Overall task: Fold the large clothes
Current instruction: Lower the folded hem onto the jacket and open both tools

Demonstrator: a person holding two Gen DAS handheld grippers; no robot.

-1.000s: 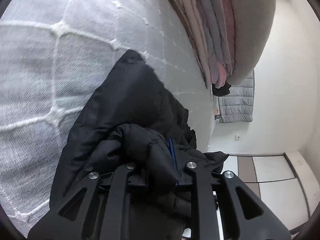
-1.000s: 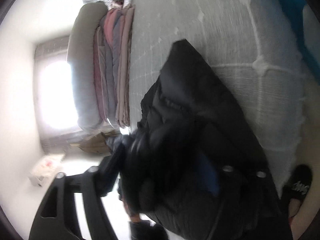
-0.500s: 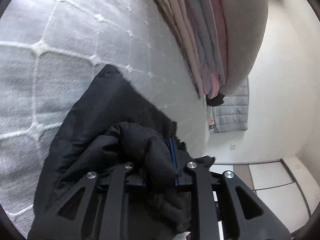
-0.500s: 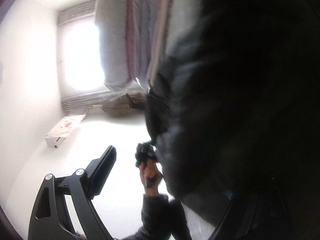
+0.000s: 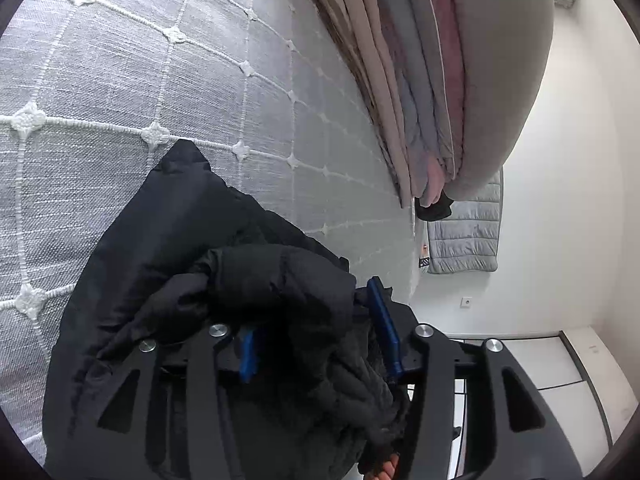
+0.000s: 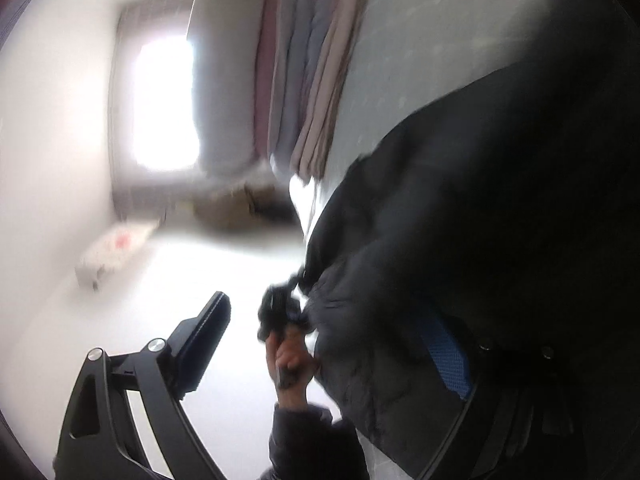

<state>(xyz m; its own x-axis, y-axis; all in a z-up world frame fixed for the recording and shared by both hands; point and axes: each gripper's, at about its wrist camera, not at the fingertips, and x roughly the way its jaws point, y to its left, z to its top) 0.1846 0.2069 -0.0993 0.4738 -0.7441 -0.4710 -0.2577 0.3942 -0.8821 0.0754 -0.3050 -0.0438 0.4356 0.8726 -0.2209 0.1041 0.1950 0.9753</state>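
A black puffy jacket lies bunched on the grey quilted bed cover. My left gripper sits low over it with its jaws opening. A thick fold of the jacket still fills the gap between the blue pads, which no longer pinch it. In the blurred right wrist view the same jacket fills the right half. My right gripper stands wide, its jaws opening. The jacket drapes over its right blue pad, and the left finger is bare.
Folded pink, grey and beige blankets are stacked against a grey bolster at the bed's far end. A grey quilted piece hangs by the wall. A person's hand in a dark sleeve grips something black beside the jacket. A white box sits on the floor.
The left jaws were clamped on the jacket fold and have now spread apart around it. The right gripper has swung sideways along the jacket's edge, towards the room.
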